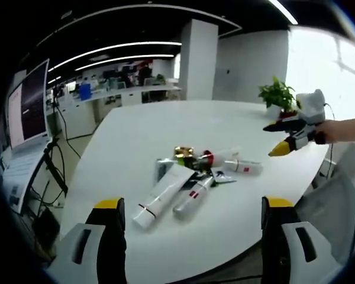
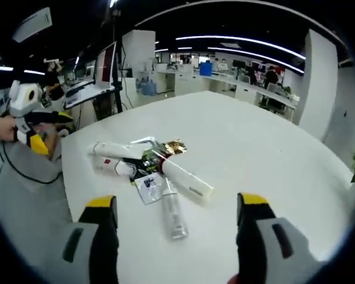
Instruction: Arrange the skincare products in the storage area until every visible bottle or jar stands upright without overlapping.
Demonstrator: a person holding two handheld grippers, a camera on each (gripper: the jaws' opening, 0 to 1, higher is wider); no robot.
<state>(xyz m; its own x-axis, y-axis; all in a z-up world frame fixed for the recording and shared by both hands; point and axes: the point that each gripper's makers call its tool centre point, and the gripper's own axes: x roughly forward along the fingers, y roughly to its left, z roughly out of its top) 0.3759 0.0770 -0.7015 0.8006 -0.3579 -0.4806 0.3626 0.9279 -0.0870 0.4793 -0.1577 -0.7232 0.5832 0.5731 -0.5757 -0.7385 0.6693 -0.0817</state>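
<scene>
Both my tongs are wide open, nothing between the jaws. My left gripper (image 1: 192, 222) hangs back from the near edge of the big white oval table (image 1: 165, 127), my right gripper (image 2: 176, 216) over the table surface from the opposite side

The skincare products sit in one jumbled pile mid-table, all lying flat, none upright:
- long white squeeze tube with a dark band (image 1: 160, 195), lying diagonally, nearest my left gripper
- clear slim bottle with a red label (image 1: 194, 194) just beside it, touching or overlapping
- white bottle with a red cap end (image 1: 220, 157) and a small white tube with a red mark (image 1: 242, 167) on the far side of the pile
- gold-topped item (image 1: 183, 152) at the back of the pile, can't tell what it is
- flat sachets (image 1: 223, 176) tucked under the heap

In the right gripper view the same pile lies ahead of my jaws, clear bottle closest

Potted green plant (image 1: 278, 94) at the far table edge; monitor on a stand (image 1: 26, 103) off to the side
</scene>
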